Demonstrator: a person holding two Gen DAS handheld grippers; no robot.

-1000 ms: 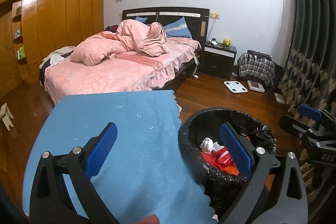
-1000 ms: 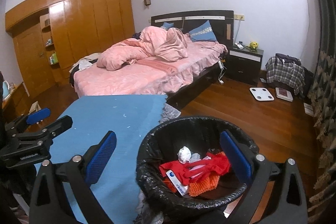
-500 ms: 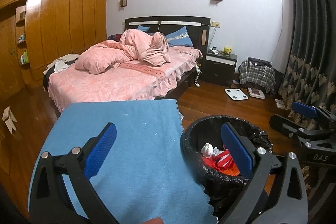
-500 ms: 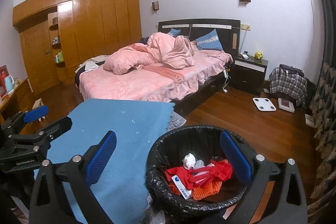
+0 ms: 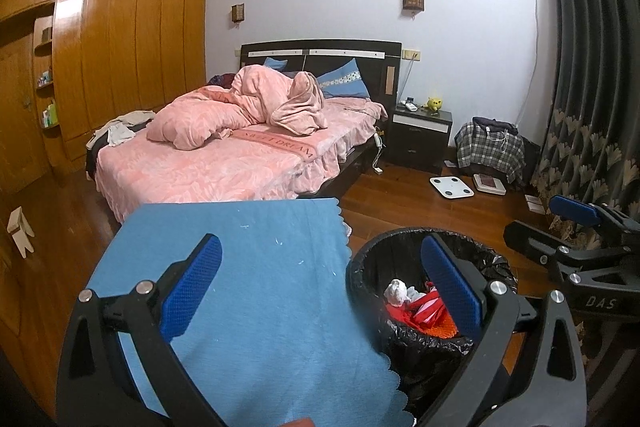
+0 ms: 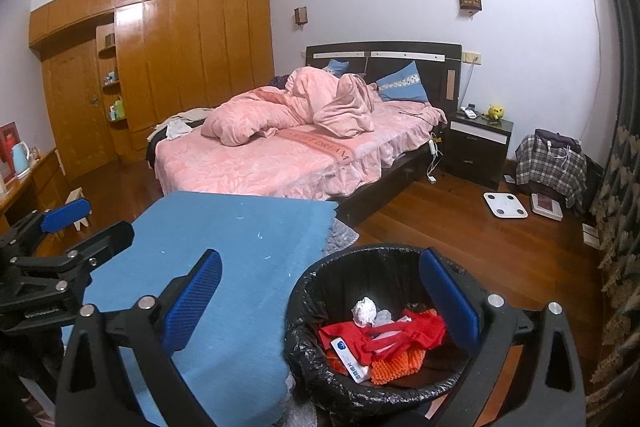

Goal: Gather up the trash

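The left tool (image 5: 320,279) is spread wide and holds nothing; it hangs over the seam between the blue cloth (image 5: 256,283) on the worktop and the bin (image 5: 404,247). The right tool (image 6: 320,283) is likewise spread and empty, its right finger over the bin's (image 6: 360,259) mouth and its left finger over the cloth (image 6: 240,235).

The trash lies in the black-lined bin, below and between the right tool's fingers: a white paper wad (image 6: 364,311), red wrapping (image 6: 384,337), an orange piece (image 6: 396,363) and a white-and-blue packet (image 6: 348,357). In the left view the wad (image 5: 396,293) and red wrapping (image 5: 420,311) show partly, the rest hidden behind the left tool's right finger.

The bin stands just beside the worktop's right edge. The cloth carries only small white specks. Each tool appears at the edge of the other's view, well apart.

Beyond stand a bed (image 6: 280,163) with a pink quilt, a nightstand (image 6: 478,147), a white scale (image 6: 506,205) on the wood floor, and a plaid-covered heap (image 6: 552,167) by the curtain. The packet's print is too small to read.
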